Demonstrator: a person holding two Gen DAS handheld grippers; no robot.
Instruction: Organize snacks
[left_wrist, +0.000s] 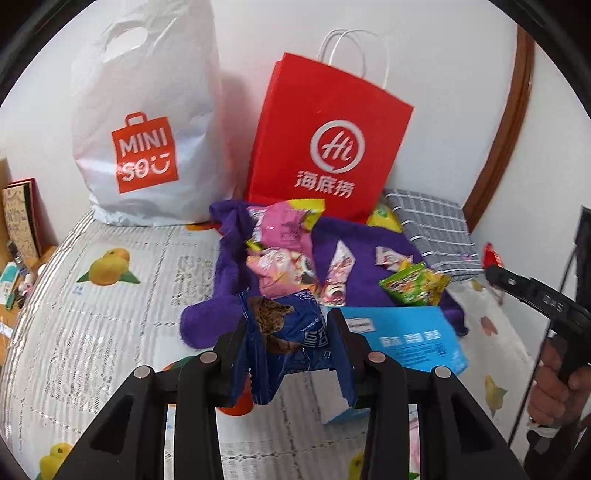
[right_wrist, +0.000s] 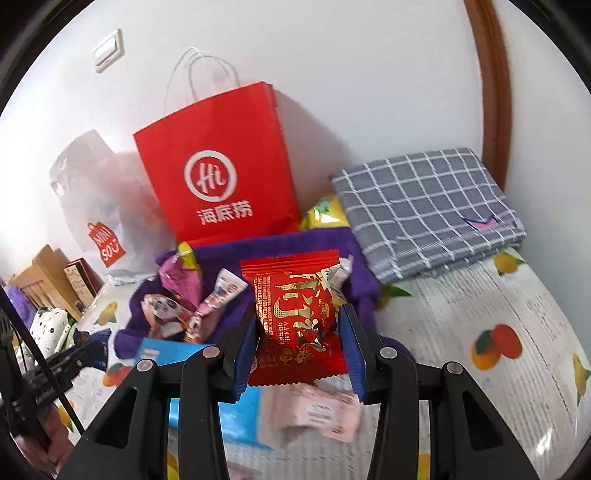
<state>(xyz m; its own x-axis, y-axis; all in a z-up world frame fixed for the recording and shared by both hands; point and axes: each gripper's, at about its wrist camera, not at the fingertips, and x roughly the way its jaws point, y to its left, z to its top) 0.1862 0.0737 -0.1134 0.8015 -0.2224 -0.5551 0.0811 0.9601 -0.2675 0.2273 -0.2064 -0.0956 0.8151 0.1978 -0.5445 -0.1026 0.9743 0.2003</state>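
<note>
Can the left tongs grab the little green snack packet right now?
Probably not yet. The left tongs are shut on a blue snack packet, so they're full. The green snack packet lies uncovered on the purple cloth, easy to reach once they're free.

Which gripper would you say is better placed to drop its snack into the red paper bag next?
Probably right: the right gripper, holding the red packet, faces the red paper bag squarely; the left gripper sits farther back.

Paper bag (right_wrist: 218, 177): red, white logo. Plastic bag (left_wrist: 147, 122): white, orange logo. Towel (left_wrist: 354, 273): purple. Folded cloth (right_wrist: 428, 210): grey, white check. Bed cover (left_wrist: 122, 266): white, orange-and-yellow fruit print. Held packets: dark blue packet (left_wrist: 288, 332); red-and-gold packet (right_wrist: 295, 314).
</note>
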